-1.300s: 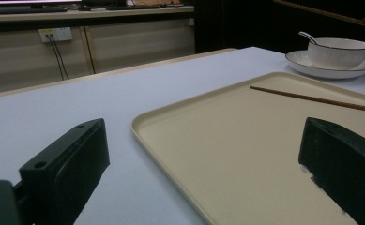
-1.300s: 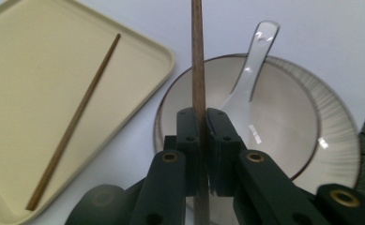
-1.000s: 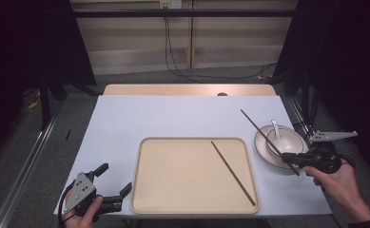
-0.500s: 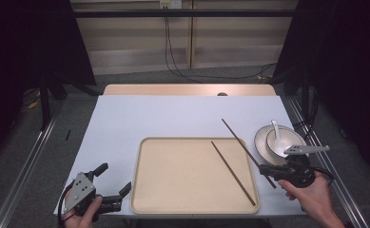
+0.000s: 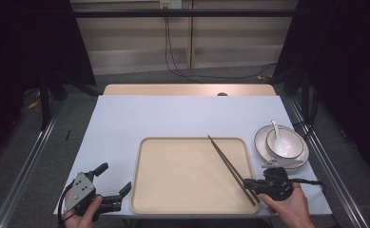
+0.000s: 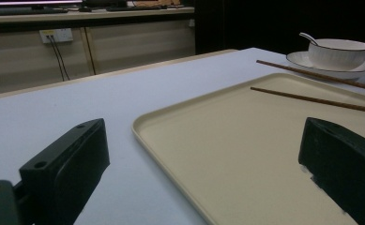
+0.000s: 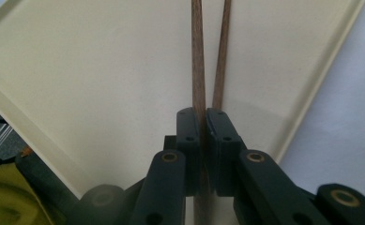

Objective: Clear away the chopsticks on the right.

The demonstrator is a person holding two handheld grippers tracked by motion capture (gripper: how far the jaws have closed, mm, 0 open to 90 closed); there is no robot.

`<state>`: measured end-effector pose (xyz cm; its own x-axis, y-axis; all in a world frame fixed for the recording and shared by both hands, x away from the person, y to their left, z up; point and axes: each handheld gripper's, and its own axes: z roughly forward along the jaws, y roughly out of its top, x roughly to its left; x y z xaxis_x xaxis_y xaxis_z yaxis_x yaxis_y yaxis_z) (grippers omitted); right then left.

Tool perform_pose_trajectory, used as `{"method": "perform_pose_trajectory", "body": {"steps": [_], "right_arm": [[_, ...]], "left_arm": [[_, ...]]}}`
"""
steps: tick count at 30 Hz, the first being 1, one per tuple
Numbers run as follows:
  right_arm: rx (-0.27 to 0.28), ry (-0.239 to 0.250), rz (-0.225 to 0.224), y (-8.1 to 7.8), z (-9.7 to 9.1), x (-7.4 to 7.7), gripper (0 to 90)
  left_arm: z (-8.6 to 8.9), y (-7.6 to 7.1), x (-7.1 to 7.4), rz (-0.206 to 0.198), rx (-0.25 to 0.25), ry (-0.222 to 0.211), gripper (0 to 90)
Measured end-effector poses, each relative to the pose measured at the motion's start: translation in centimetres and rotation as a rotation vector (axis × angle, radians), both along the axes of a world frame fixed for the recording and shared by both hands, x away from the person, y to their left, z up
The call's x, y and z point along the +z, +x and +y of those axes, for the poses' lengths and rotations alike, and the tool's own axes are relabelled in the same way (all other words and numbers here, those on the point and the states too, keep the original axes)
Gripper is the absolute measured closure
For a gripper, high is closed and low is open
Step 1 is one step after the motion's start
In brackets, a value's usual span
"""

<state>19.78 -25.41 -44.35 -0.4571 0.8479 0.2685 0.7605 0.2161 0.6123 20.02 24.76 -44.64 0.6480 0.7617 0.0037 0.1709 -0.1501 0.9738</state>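
A beige tray (image 5: 173, 190) lies at the table's near middle. One brown chopstick (image 5: 250, 198) rests on its right part. My right gripper (image 5: 246, 182) is at the tray's near right corner, shut on a second chopstick (image 5: 220, 152) that reaches out over the tray. In the right gripper view the held chopstick (image 7: 197, 61) runs from the closed right gripper (image 7: 202, 113), close beside the lying chopstick (image 7: 223, 51). My left gripper (image 5: 116, 176) rests open off the tray's near left corner, nothing between its jaws; the left gripper (image 6: 203, 129) looks across the tray (image 6: 227, 140).
A white bowl (image 5: 285, 141) with a spoon (image 5: 276, 129) in it stands on a plate (image 5: 261, 142) right of the tray, near the table's right edge. White table surface (image 5: 173, 114) stretches beyond the tray. The table's front edge is just behind both hands.
My right gripper has carried its chopstick left and down, from beside the bowl to the tray's near right corner, next to the lying chopstick. The left gripper has stayed put.
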Motion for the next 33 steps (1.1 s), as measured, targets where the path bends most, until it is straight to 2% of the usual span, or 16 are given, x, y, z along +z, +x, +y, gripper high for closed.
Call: {"method": "perform_pose_trajectory", "body": {"steps": [3,11,13,15,17,23,29,32,33], "right_arm": [[0.011,-0.008,0.027,0.0,0.6,-0.6,84.5],[0.013,-0.019,0.062,0.2,1.3,-1.5,84.5],[-0.003,-0.027,0.048,0.2,1.4,-1.6,84.5],[-0.005,-0.035,0.055,0.4,1.4,-1.7,84.4],[0.002,-0.043,0.066,0.4,1.5,-2.0,84.3],[0.012,-0.043,0.055,0.3,1.6,-2.0,83.0],[0.038,-0.032,0.038,0.2,1.7,-2.1,76.0],[0.056,-0.016,0.022,0.0,1.6,-2.0,66.5],[0.058,-0.014,0.004,0.0,1.6,-1.9,62.0]], "left_arm": [[0.0,0.0,0.0,-0.002,-0.004,0.003,2.0],[0.0,0.1,0.0,0.003,-0.005,0.005,2.0],[0.0,0.1,0.0,0.004,-0.008,0.001,2.0],[0.0,0.1,-0.1,0.004,-0.008,0.001,2.0],[0.1,0.1,0.0,0.003,-0.007,0.005,2.0],[0.0,0.0,-0.1,0.004,-0.007,0.000,2.0],[0.0,0.1,-0.1,0.006,0.005,0.002,2.0],[0.1,0.0,-0.1,0.003,0.000,0.007,2.0],[0.1,0.0,-0.1,0.002,0.000,0.005,2.0]]}}
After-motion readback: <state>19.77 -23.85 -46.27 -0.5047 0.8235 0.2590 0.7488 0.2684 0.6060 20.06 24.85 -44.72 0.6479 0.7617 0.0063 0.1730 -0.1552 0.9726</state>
